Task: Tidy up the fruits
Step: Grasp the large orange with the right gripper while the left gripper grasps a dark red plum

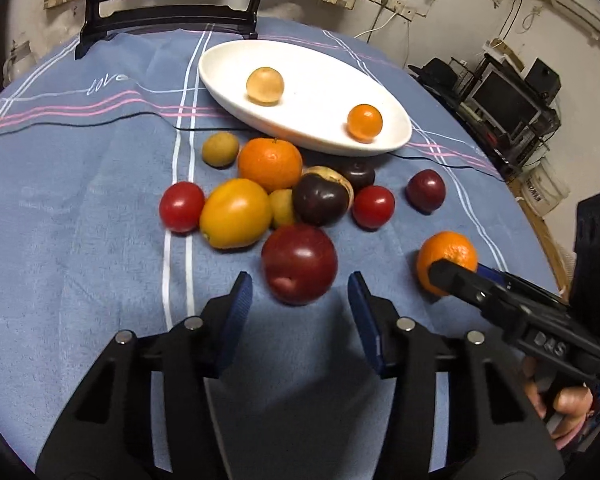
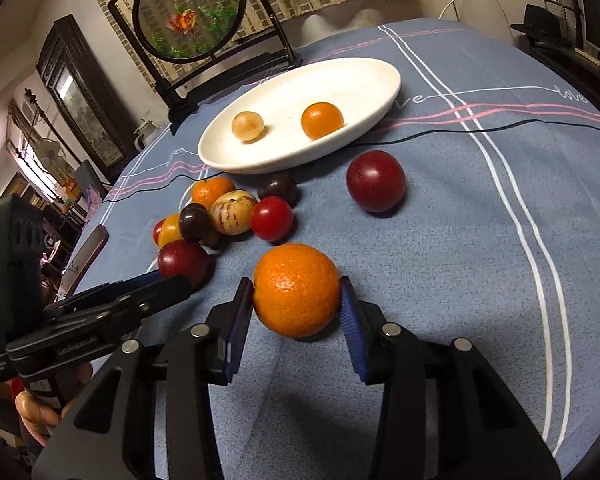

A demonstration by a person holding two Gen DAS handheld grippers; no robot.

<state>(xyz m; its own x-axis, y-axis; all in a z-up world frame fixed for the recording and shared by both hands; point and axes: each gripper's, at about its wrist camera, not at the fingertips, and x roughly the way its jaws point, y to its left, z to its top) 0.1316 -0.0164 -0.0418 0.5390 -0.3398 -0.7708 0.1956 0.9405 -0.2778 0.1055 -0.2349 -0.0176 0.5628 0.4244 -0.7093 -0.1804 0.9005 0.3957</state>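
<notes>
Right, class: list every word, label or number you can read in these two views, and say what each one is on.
"love": embroidered on the blue tablecloth, far right edge.
"love" again, partly hidden behind the white dish: only "ve" shows.
"love", partly legible, on the cloth in the left wrist view.
"D4S", roughly: raised on the right gripper body.
Label on the left gripper: too blurred.

two fruits (image 1: 265, 86) in dish (image 1: 228, 60), pile (image 1: 276, 196) before it

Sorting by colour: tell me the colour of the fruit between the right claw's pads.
Orange round citrus fruit; right wrist view.
</notes>
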